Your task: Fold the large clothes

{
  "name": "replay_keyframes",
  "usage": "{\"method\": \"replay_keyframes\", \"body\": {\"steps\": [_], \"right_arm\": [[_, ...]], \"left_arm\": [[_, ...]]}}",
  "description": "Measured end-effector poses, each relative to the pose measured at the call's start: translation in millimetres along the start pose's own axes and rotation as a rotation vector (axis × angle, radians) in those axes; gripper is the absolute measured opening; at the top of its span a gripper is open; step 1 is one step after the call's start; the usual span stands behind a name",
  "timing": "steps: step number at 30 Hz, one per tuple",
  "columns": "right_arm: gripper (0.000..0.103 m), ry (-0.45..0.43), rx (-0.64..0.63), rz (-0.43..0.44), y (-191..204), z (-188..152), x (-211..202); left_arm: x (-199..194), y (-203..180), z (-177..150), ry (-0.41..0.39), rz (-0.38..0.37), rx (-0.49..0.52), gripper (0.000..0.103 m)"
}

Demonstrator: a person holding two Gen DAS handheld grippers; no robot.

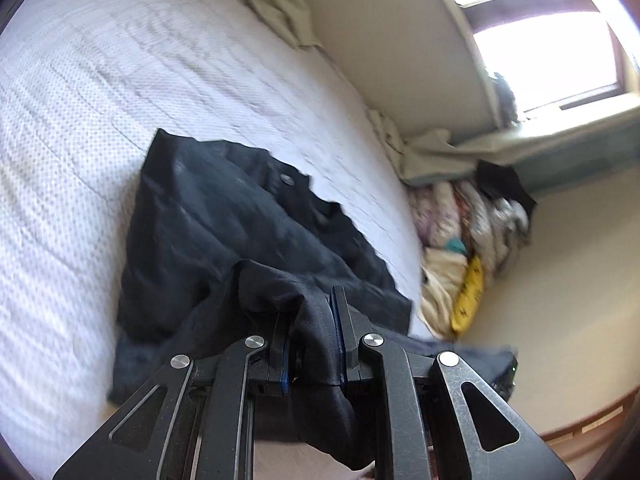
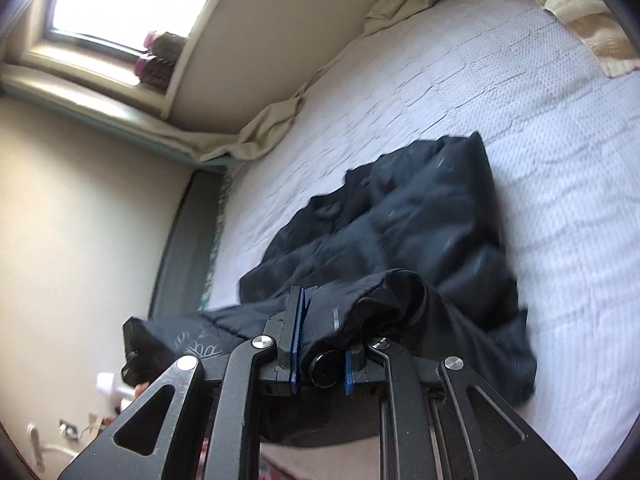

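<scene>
dark navy quilted jacket [image 1: 224,232] lies crumpled on white bedspread [image 1: 80,120], hem lifted.

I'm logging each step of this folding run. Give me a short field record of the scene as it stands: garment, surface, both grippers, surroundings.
garment: dark navy jacket, rumpled, mostly lying on the bed
surface: bed with white textured cover
left gripper: shut on a bunched edge of the jacket
right gripper: shut on jacket fabric, a round black snap sitting between its fingers
held edge: lifted off the cover, near the bed's near side
surroundings: heap of clothes at the bed's far side, window
</scene>
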State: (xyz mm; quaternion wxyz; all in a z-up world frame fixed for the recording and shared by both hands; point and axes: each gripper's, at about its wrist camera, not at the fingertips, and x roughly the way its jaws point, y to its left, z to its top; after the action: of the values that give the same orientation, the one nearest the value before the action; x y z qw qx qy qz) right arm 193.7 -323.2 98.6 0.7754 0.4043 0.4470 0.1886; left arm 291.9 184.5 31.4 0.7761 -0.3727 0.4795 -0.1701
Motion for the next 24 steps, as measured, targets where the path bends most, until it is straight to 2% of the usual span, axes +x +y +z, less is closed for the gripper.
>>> {"method": "replay_keyframes", "body": {"steps": [4,9,11,13,14,16,19,22,24], "right_arm": [[0.012,-0.005,0.026,-0.052,-22,20,34],[0.013,-0.013,0.049,-0.096,-41,30,61],[0.019,-0.01,0.058,-0.109,-45,34,69],[0.036,-0.026,0.069,-0.091,-45,38,70],[0.041,-0.035,0.078,-0.078,-45,39,68],[0.063,-0.047,0.113,-0.04,-44,42,63],[0.071,-0.102,0.133,0.038,-41,47,48],[0.073,-0.182,0.086,0.026,-35,50,30],[0.073,-0.227,0.034,-0.019,-30,52,18]], "left_arm": [[28,15,14,0.008,0.049,-0.043,0.018],[48,20,25,-0.002,0.113,-0.044,0.02],[52,27,29,-0.003,0.126,-0.089,0.026],[53,30,32,-0.006,0.114,-0.119,0.035],[51,31,34,-0.01,0.103,-0.132,0.038],[46,29,37,-0.032,0.073,-0.148,0.052],[35,19,37,-0.074,0.041,-0.129,0.065],[26,10,37,-0.101,0.027,-0.102,0.069],[22,6,36,-0.116,0.032,-0.078,0.069]]}}
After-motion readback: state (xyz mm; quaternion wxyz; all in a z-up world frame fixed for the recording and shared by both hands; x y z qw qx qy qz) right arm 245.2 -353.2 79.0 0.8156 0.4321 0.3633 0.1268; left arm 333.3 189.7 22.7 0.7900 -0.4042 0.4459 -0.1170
